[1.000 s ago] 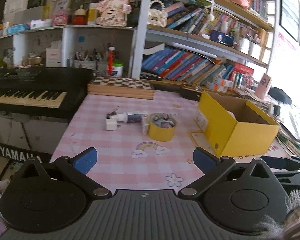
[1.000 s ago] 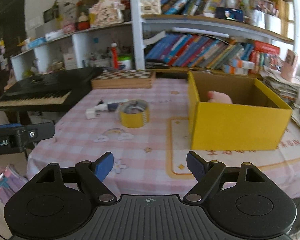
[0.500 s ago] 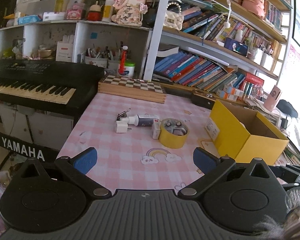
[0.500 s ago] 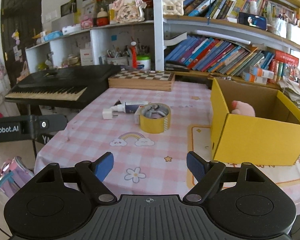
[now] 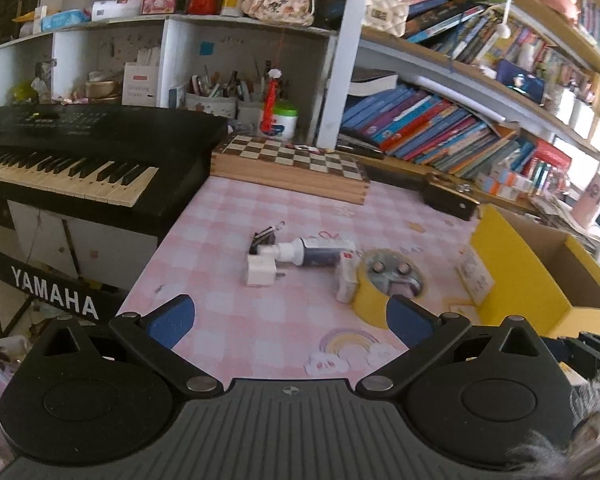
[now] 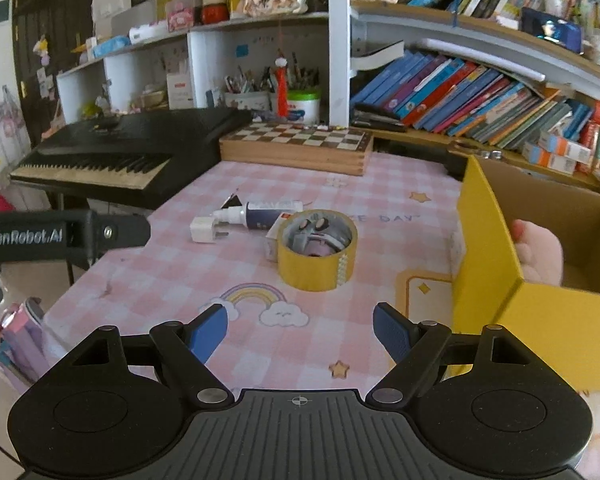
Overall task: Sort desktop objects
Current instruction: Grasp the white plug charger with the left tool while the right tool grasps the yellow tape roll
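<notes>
A yellow tape roll [image 6: 317,255] [image 5: 384,292] with small items inside stands mid-table. Left of it lie a small white box [image 5: 347,276], a dark tube with a white cap [image 5: 312,251] [image 6: 260,215], a white plug adapter [image 5: 260,273] [image 6: 203,230] and a black binder clip [image 5: 265,237]. An open yellow box [image 6: 540,264] [image 5: 540,280] at the right holds a pink soft object [image 6: 538,254]. My left gripper [image 5: 288,322] is open and empty, just short of the plug and tape. My right gripper [image 6: 300,334] is open and empty, short of the tape roll.
The table has a pink checked cloth [image 6: 188,280]. A chessboard box [image 6: 300,146] lies at its far edge, a black keyboard [image 5: 60,152] stands to the left, and bookshelves [image 6: 480,92] stand behind. The left gripper's body [image 6: 60,236] shows at the right wrist view's left.
Both grippers have moved forward toward the cluster of objects, which now looks larger and closer. Both stay open and empty. No object has moved.
</notes>
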Demonstrator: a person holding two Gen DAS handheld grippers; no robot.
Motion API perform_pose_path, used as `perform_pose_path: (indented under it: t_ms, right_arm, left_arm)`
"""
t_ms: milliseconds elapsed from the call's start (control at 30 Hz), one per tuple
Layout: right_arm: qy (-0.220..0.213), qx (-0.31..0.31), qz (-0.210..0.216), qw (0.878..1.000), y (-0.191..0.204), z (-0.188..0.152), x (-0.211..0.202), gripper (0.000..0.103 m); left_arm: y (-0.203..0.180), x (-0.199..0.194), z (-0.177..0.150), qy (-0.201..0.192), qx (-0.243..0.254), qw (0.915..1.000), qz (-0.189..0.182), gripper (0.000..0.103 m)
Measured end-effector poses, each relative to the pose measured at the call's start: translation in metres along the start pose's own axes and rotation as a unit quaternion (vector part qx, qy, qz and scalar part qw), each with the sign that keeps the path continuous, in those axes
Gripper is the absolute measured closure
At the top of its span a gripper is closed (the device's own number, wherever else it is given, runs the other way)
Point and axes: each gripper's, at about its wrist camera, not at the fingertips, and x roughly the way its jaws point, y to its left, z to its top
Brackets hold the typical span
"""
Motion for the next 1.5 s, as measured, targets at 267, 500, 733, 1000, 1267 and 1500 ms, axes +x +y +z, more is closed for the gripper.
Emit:
perform_pose_path:
  t_ms: [267, 500, 733, 1000, 1267, 1500]
  right_arm:
    - [0.023, -0.007, 0.003, 1.000, -0.013, 0.015, 0.044, 0.015]
    - [0.040, -0.006, 0.006, 0.999, -0.023, 0.026, 0.080, 0.014]
    - [0.055, -0.014, 0.008, 0.998, -0.028, 0.035, 0.110, 0.014]
    - [0.066, -0.024, 0.022, 0.997, -0.028, 0.042, 0.136, 0.009]
    - [0.078, -0.032, 0.032, 0.996, -0.027, 0.045, 0.154, 0.009]
    - [0.084, -0.038, 0.047, 0.995, -0.028, 0.049, 0.159, 0.017]
  left_arm:
    - [-0.003, 0.056, 0.020, 0.021, 0.009, 0.9995, 0.023, 0.002]
    - [-0.004, 0.107, 0.022, 0.056, 0.032, 0.9967, 0.050, 0.008]
    - [-0.002, 0.153, 0.018, 0.093, 0.037, 0.9922, 0.074, 0.021]
    - [-0.005, 0.175, 0.019, 0.100, 0.044, 0.9901, 0.088, 0.045]
    - [0.000, 0.172, 0.024, 0.096, 0.030, 0.9916, 0.081, 0.061]
    - [0.010, 0.148, 0.031, 0.083, -0.006, 0.9944, 0.066, 0.061]
